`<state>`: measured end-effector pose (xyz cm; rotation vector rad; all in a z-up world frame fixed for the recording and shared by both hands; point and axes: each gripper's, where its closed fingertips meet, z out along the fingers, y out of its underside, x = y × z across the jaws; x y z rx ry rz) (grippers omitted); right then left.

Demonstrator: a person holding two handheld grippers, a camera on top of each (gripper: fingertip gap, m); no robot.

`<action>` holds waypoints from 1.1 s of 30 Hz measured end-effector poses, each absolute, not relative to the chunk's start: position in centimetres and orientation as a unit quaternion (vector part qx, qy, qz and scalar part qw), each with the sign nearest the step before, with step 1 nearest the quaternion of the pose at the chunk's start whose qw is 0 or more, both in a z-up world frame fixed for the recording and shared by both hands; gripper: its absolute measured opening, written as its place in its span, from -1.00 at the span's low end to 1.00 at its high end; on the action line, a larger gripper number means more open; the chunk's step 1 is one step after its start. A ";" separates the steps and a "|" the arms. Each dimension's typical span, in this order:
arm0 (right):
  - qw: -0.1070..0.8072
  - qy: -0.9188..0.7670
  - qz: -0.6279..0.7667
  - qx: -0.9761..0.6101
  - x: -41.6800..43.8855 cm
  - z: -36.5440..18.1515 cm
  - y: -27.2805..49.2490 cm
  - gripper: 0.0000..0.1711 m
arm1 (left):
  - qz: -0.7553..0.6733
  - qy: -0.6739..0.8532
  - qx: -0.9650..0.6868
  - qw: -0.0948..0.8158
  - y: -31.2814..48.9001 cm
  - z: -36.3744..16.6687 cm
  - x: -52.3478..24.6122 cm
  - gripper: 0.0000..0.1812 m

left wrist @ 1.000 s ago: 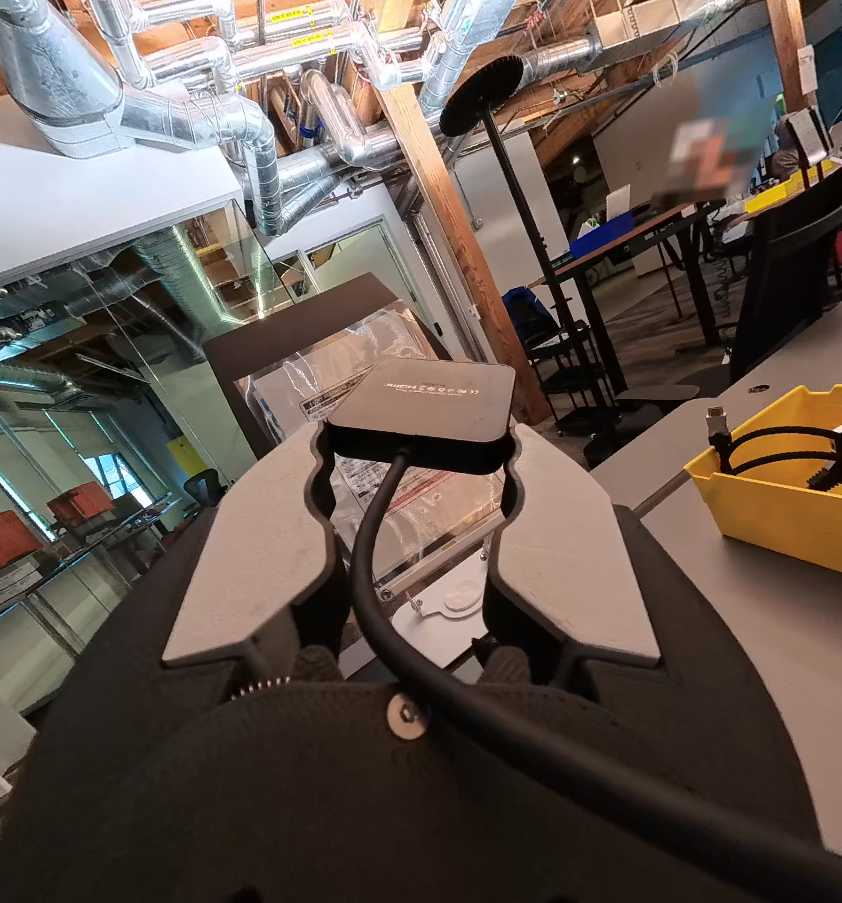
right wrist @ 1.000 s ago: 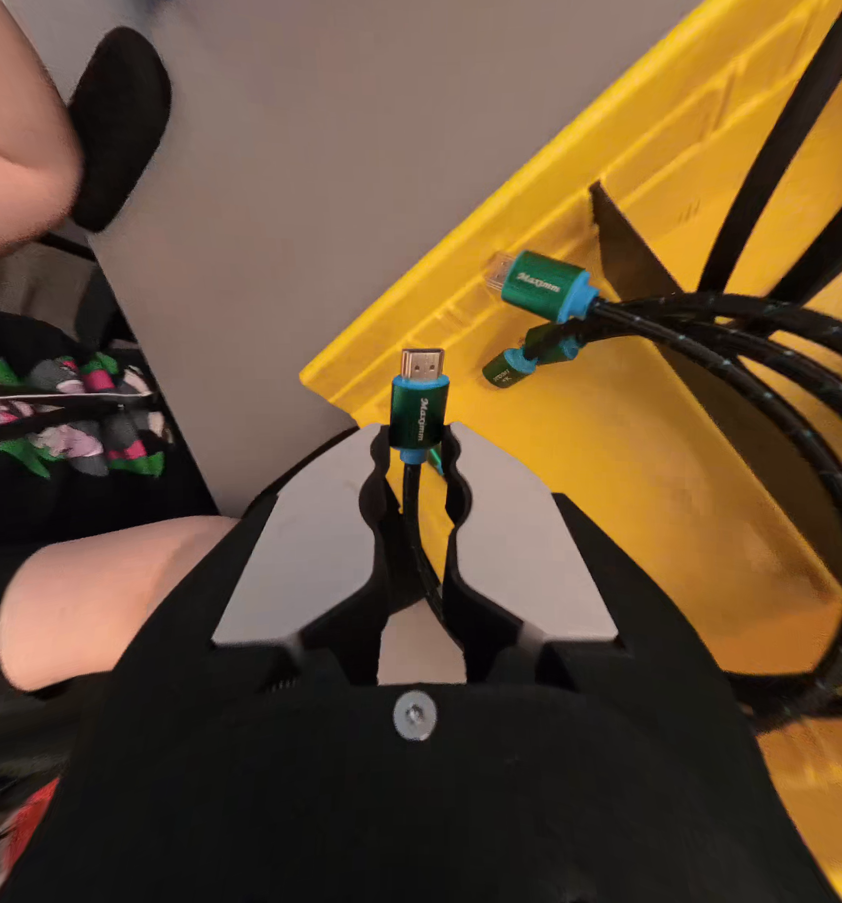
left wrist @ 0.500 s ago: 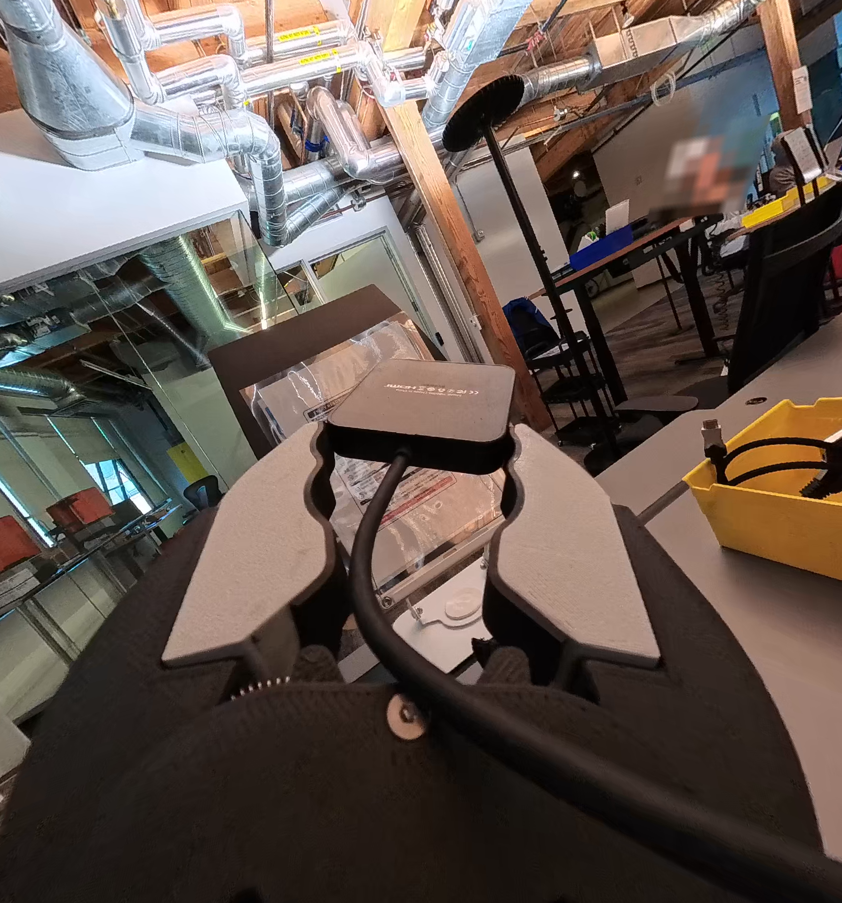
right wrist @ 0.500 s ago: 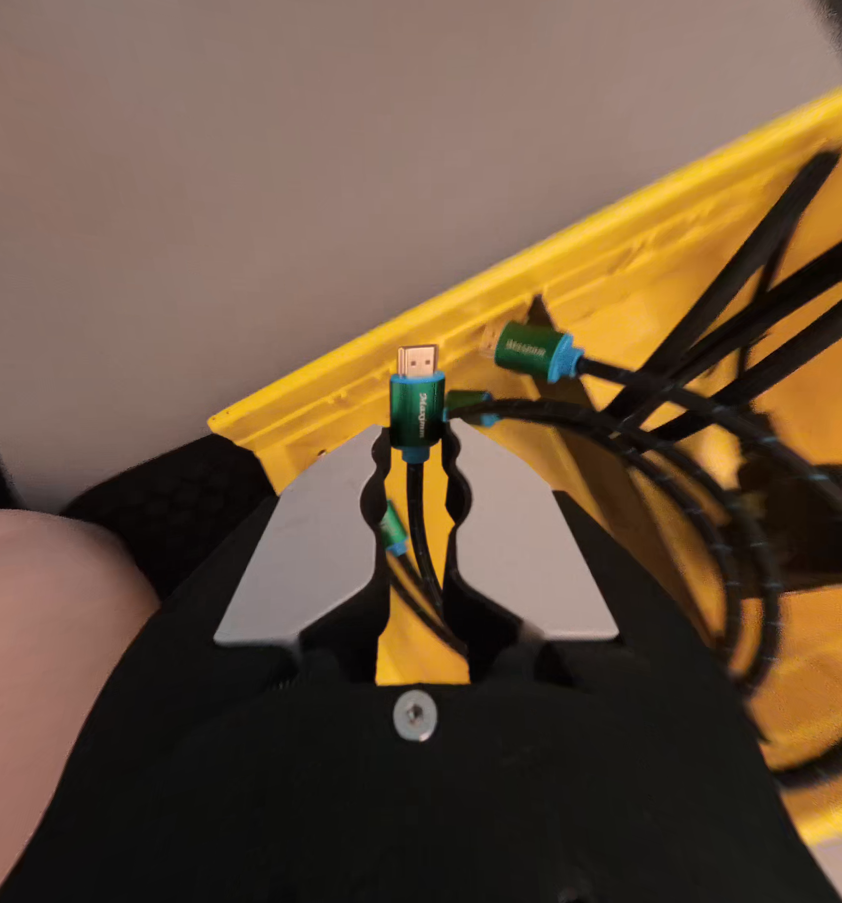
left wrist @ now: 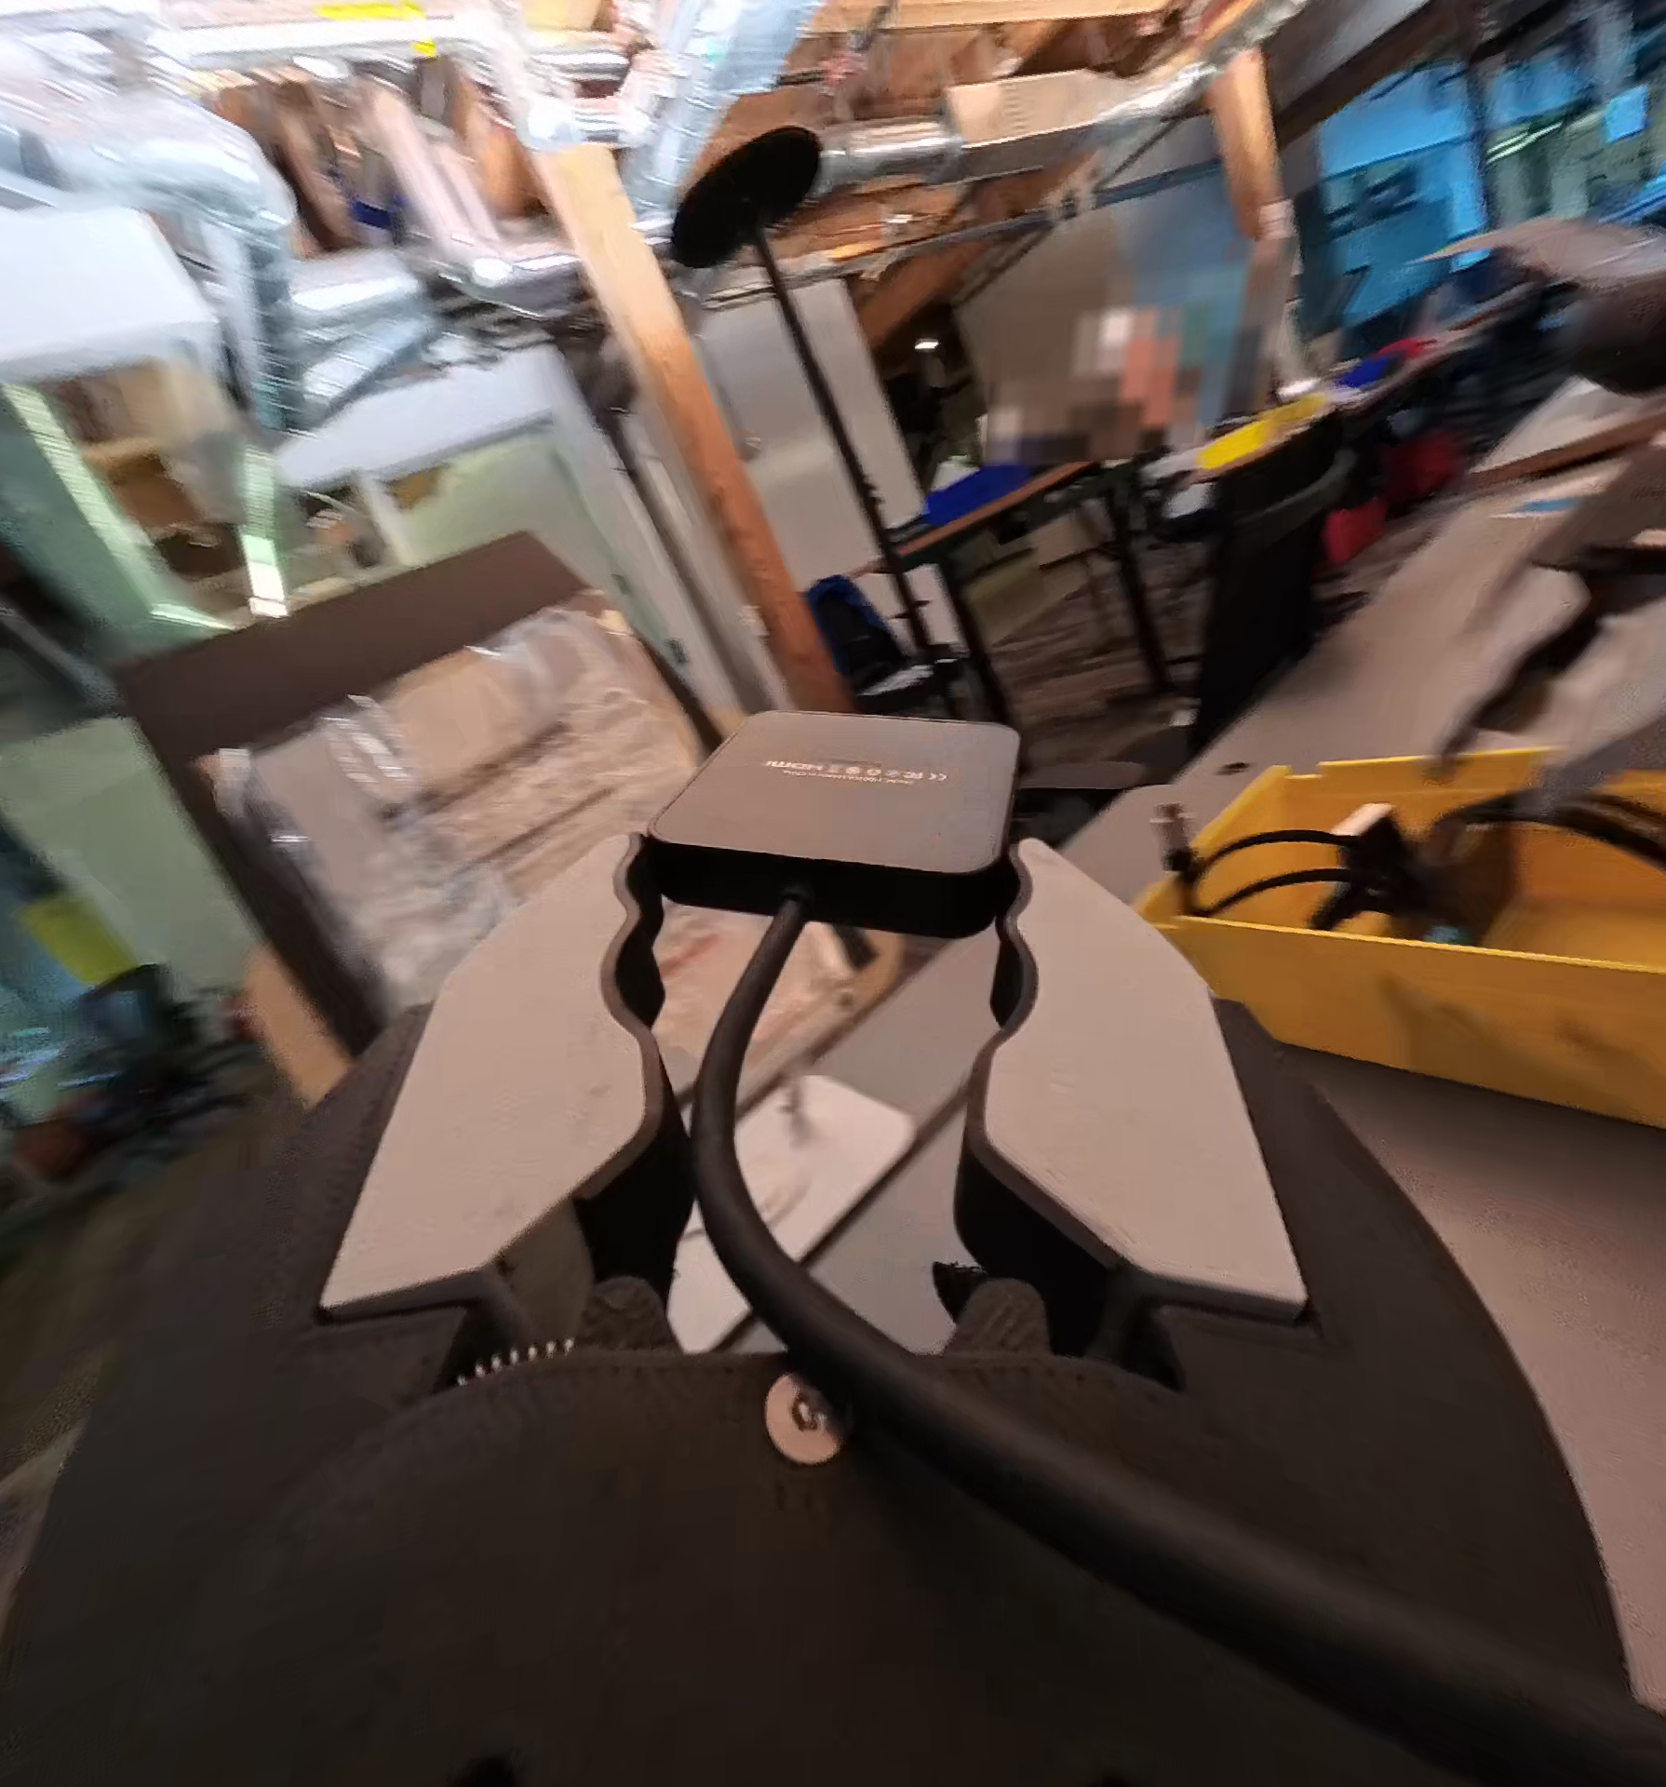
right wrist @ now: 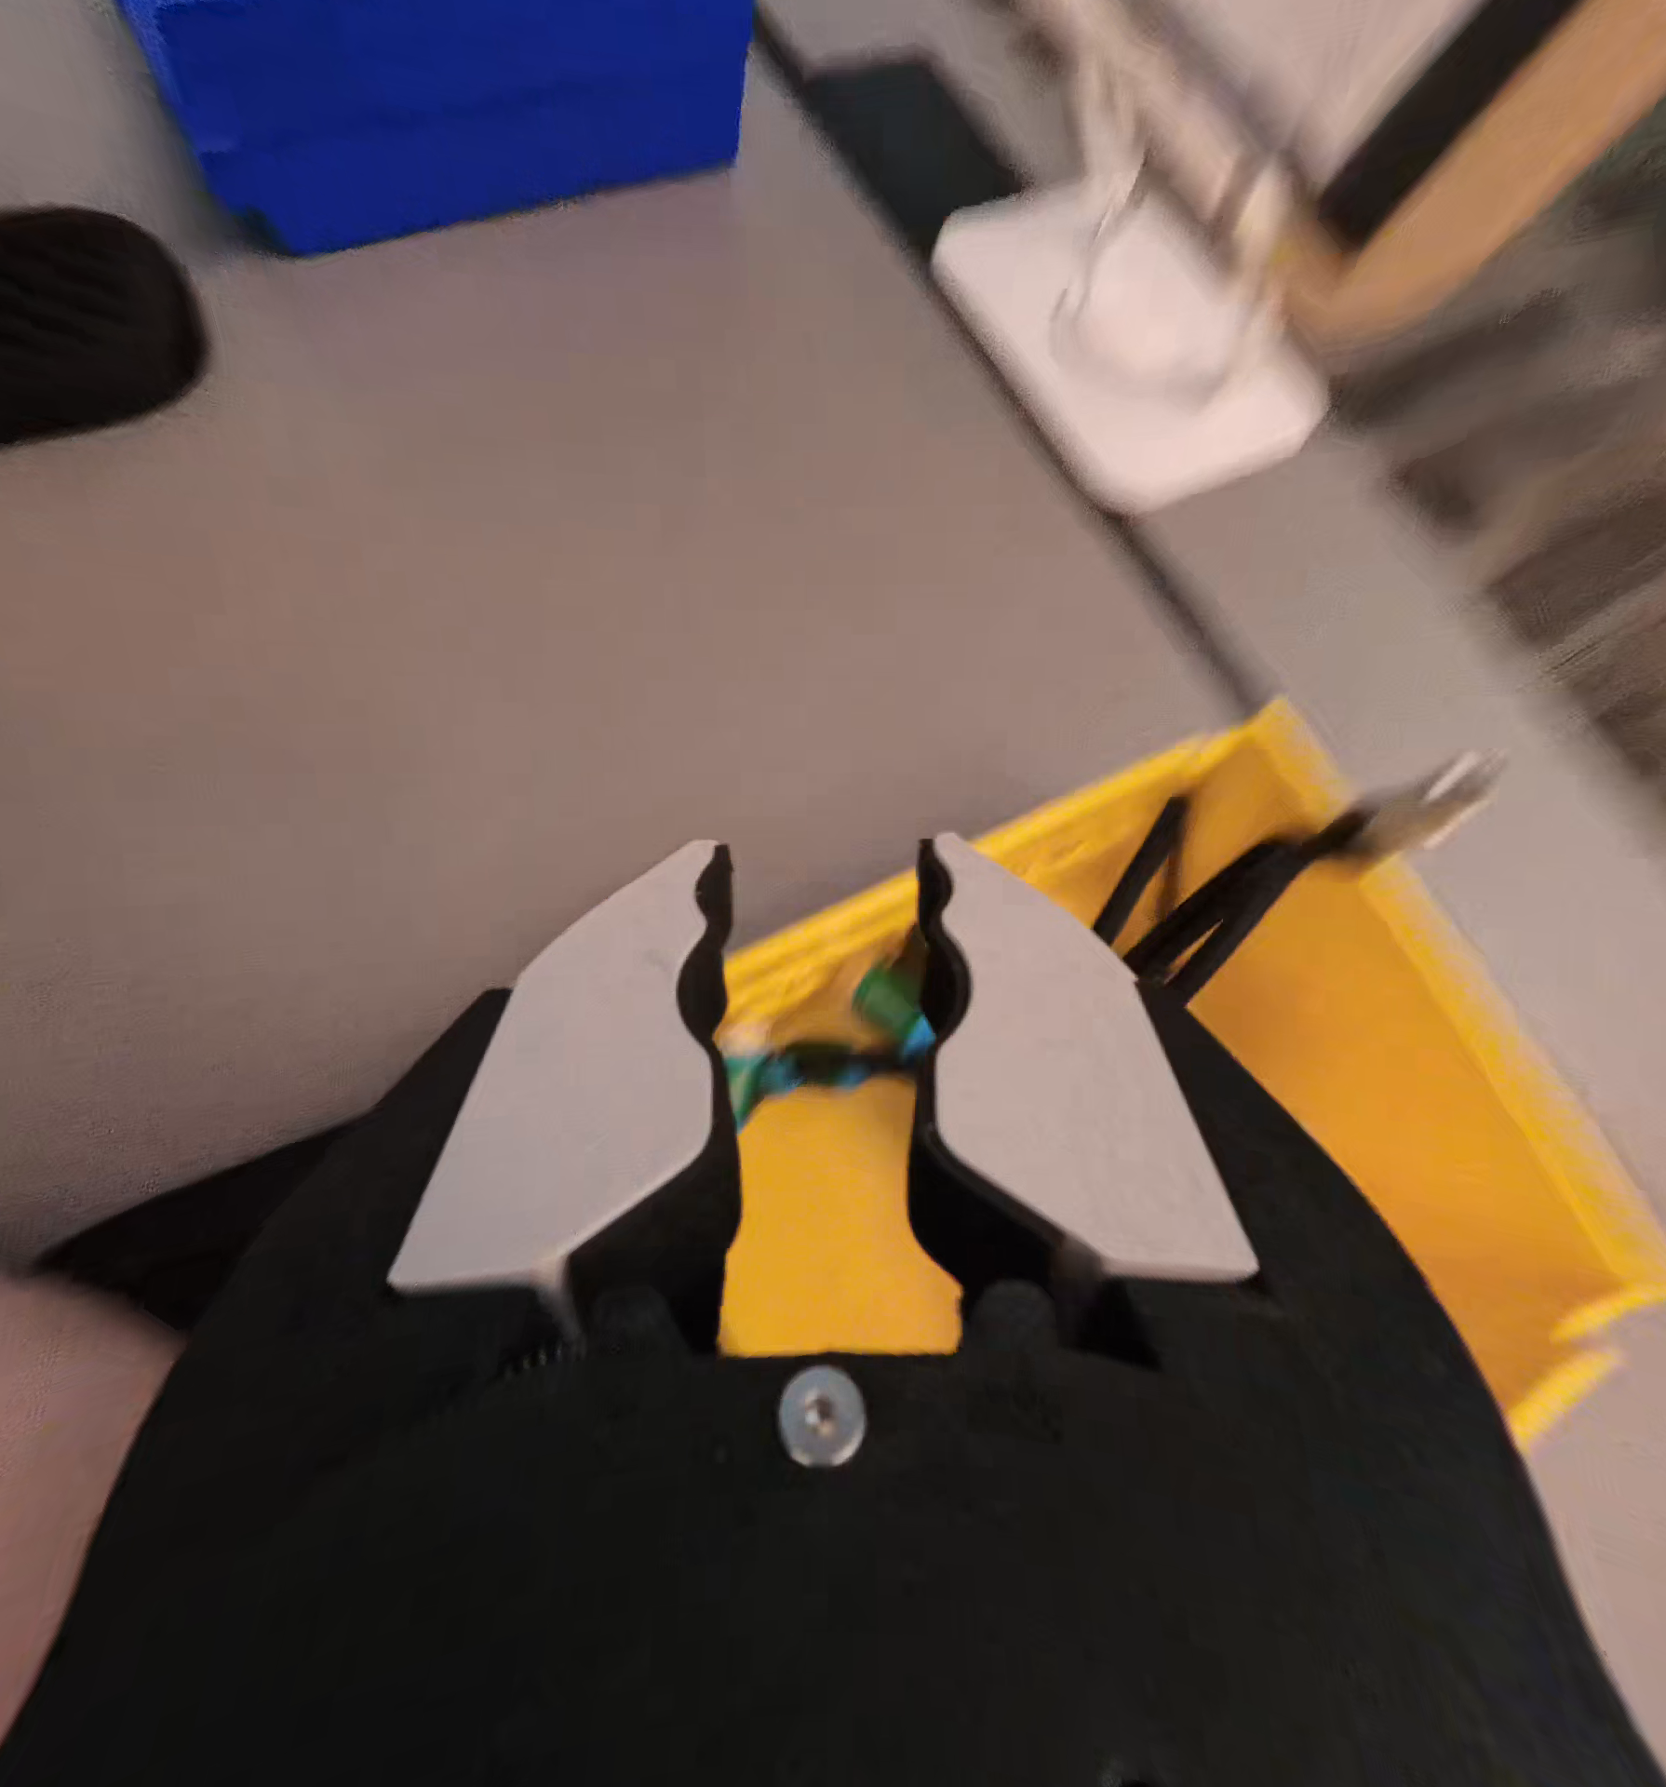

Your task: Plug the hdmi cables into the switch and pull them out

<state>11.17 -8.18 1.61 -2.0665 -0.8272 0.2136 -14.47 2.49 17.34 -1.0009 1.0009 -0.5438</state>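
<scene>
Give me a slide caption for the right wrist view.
Right tongs open and empty above the yellow bin holding green-ended HDMI cables.

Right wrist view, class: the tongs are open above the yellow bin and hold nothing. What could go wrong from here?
1. The green plugs lie tangled with black cables in the bin, so the right tongs may catch two cables, or drag the tangle out.
2. Both views are blurred by motion, so a grab now could miss.
3. The left tongs grip only the near end of the switch; pushing a plug in could tilt it.
</scene>
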 end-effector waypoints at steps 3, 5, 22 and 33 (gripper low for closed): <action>0.557 -0.414 -0.063 -0.717 6.4 8.3 -4.8 -0.54 | -0.337 0.483 -0.457 0.667 0.8 16.1 -12.6 -0.27; 0.636 -0.450 -0.128 -0.614 1.4 12.4 -3.7 -0.53 | -0.381 0.487 -0.458 0.639 0.1 15.8 -11.8 -0.27; 0.607 -0.467 -0.261 -0.587 2.2 12.6 -3.2 -0.82 | -0.510 0.539 -0.514 0.431 -1.9 12.2 -11.2 -0.13; 0.588 -0.090 0.006 -0.804 24.4 3.7 -3.3 -0.82 | -0.493 0.509 -0.533 0.461 1.0 13.3 -14.8 -0.25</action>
